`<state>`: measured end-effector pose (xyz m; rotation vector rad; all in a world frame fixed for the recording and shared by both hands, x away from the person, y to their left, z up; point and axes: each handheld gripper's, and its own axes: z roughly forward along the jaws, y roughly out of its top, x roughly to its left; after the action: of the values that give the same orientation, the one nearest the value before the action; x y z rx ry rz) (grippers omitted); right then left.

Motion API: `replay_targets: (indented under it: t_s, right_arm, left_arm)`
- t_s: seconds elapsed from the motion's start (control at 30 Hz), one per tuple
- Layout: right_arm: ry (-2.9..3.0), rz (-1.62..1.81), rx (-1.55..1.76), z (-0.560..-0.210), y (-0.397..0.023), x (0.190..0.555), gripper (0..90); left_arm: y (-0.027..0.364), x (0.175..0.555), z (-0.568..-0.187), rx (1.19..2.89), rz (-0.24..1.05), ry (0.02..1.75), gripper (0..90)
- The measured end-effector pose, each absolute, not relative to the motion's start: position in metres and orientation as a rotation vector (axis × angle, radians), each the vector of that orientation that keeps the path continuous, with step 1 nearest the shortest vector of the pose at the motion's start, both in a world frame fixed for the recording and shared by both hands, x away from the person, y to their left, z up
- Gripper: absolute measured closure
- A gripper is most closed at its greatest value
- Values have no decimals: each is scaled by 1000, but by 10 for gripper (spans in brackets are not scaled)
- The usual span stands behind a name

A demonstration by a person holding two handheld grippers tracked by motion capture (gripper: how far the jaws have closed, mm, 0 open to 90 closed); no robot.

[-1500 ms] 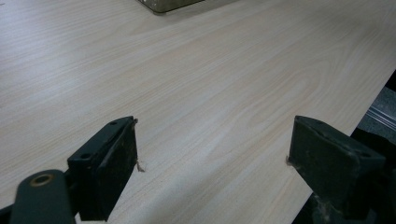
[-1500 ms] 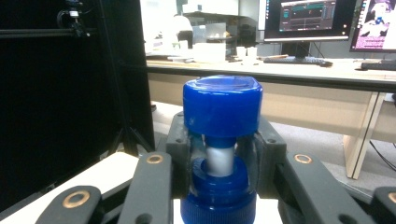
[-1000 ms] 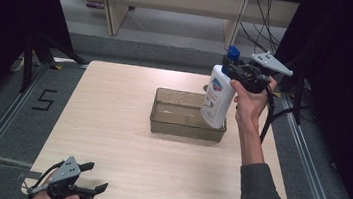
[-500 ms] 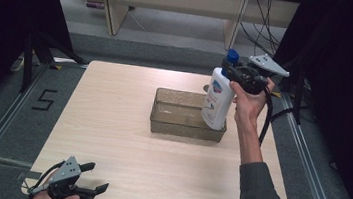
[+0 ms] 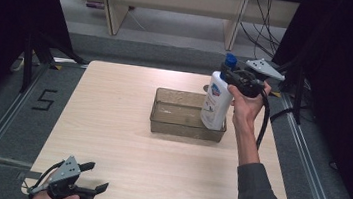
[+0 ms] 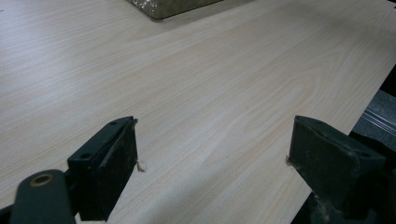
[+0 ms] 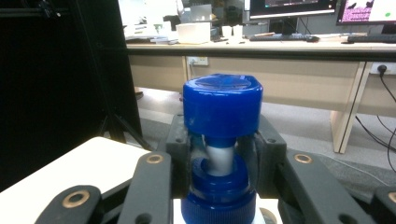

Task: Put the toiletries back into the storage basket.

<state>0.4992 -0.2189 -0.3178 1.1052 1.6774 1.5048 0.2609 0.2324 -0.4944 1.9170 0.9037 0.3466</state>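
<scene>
A: Starting at the left, what is the left gripper point(image 5: 84, 189) doing?

B: It is idling at the near edge of the table point(image 5: 111, 122), well to the near left of the clear tray point(image 5: 186, 129). Its jaws are standing apart with nothing between them, just bare wood below.

A: And moving right to the tray?

B: The white bottle point(image 5: 216, 101) is standing upright at the tray's right end, its base looking to be inside the tray, though I cannot tell whether it is resting on the floor of it or hanging just above.

A: Who is holding it?

B: The right gripper point(image 7: 219, 161) is clamping the neck just under the blue cap point(image 7: 222, 105), pads pressing on both sides.

A: So how far along is it?

B: I judge the placing is nearly finished. The bottle is at the tray; what is remaining is settling it, letting go and pulling the hand clear.
</scene>
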Motion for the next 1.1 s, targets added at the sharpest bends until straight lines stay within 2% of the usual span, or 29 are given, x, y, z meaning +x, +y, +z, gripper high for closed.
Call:
replay_targets:
  t_s: [1.1]
  right_arm:
    - [1692,1485,1144,-342,-224,496,661]
  left_arm:
    - [232,261,-494,1925,352,901,148]
